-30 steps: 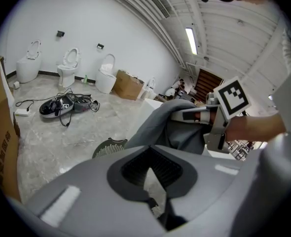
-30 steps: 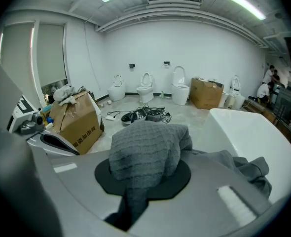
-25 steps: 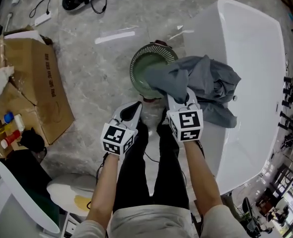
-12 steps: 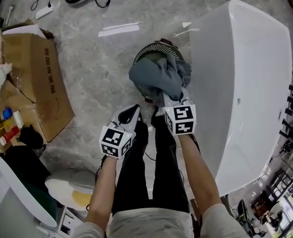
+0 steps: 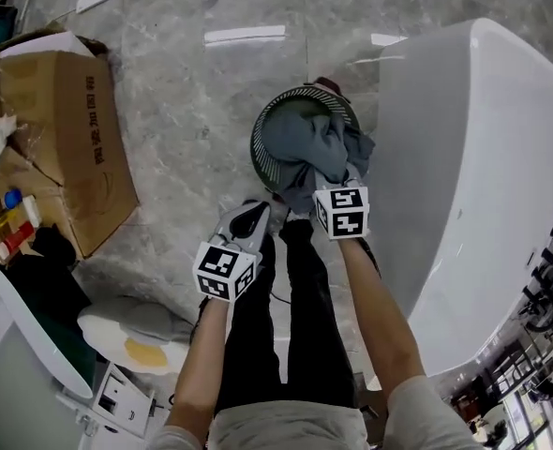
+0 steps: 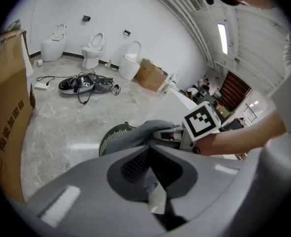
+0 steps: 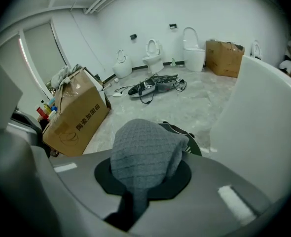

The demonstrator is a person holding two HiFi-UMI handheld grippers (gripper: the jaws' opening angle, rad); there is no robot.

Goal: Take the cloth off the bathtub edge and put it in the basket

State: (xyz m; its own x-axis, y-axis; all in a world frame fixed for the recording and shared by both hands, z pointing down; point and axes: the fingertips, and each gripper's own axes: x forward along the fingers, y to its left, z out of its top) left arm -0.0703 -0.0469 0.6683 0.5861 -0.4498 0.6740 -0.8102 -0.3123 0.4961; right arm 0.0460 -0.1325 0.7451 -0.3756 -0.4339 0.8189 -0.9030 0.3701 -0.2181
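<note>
Over the mouth of the basket, which is standing on the floor just beside the bathtub, the cloth is hanging in a bunch from the right hand-held gripper. That gripper's jaws are clamping a fold of it (the right gripper view is showing the fabric swelling up from between them). The first part of the task is looking done: the tub edge is showing bare and white, with no cloth on it. The second part is looking nearly done, since most of the cloth is sitting within the striped rim, though one lobe is spilling over the side nearest the tub. Whether it is touching the bottom cannot be told. What is remaining, by this reading, is letting go and clearing the rim. The left hand-held gripper is hovering apart from the basket, its jaws drawn together on nothing. The cloth itself is appearing grey-blue, soft and thick, with a quilted, waffle-like weave, crumpling into deep loose folds.
</note>
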